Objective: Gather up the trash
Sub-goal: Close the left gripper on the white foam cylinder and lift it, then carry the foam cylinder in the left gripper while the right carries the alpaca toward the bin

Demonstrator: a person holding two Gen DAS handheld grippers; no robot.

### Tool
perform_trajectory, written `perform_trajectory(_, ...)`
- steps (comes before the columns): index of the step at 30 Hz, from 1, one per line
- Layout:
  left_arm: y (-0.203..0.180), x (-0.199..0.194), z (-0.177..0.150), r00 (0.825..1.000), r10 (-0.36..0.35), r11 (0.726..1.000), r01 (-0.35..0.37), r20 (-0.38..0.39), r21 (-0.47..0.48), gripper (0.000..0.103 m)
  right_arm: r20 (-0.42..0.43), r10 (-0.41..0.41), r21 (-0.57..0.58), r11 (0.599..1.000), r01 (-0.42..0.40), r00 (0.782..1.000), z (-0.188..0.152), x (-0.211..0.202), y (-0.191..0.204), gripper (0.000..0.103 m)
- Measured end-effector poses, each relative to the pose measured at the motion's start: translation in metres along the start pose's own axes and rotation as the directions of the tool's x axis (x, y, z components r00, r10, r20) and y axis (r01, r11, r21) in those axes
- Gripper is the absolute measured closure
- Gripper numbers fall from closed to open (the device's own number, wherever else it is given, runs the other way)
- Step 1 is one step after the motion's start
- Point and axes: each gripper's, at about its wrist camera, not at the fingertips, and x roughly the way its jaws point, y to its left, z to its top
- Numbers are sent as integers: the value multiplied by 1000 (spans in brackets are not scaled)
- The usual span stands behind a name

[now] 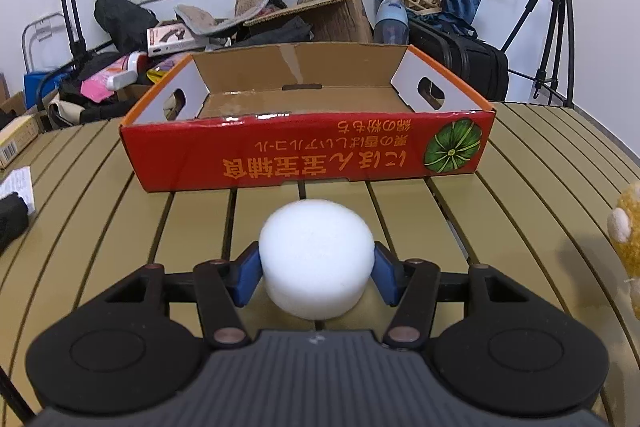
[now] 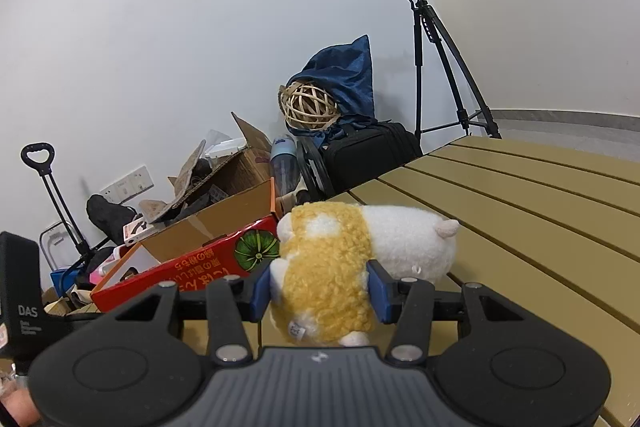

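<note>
The left gripper (image 1: 316, 273) clamps a white foam puck (image 1: 316, 259), smooth and round, between its blue pads, above the slatted tan counter (image 1: 540, 227) in front of the red cardboard box (image 1: 304, 151). The shallow box is open-topped, with plain brown cardboard inside and oval handle cut-outs in its white end walls. The right gripper (image 2: 320, 291) squeezes a woolly yellow-and-white plush toy (image 2: 344, 259) lying on the counter beside the box's corner. Only the left view looks into the box; only the right view shows the whole toy.
</note>
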Motion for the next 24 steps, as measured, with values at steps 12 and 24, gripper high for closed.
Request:
perform_trajectory(12,-3,-37,-6,999,11,999,-13,45,29,45,10,25,-7,1000,-25,1000,2,-10,-2,55)
perform_trajectory(24,9,-105,-24,995,-13,1000,12,99,6,45,23,95,-124,988,-91,995,2,-43,10,55)
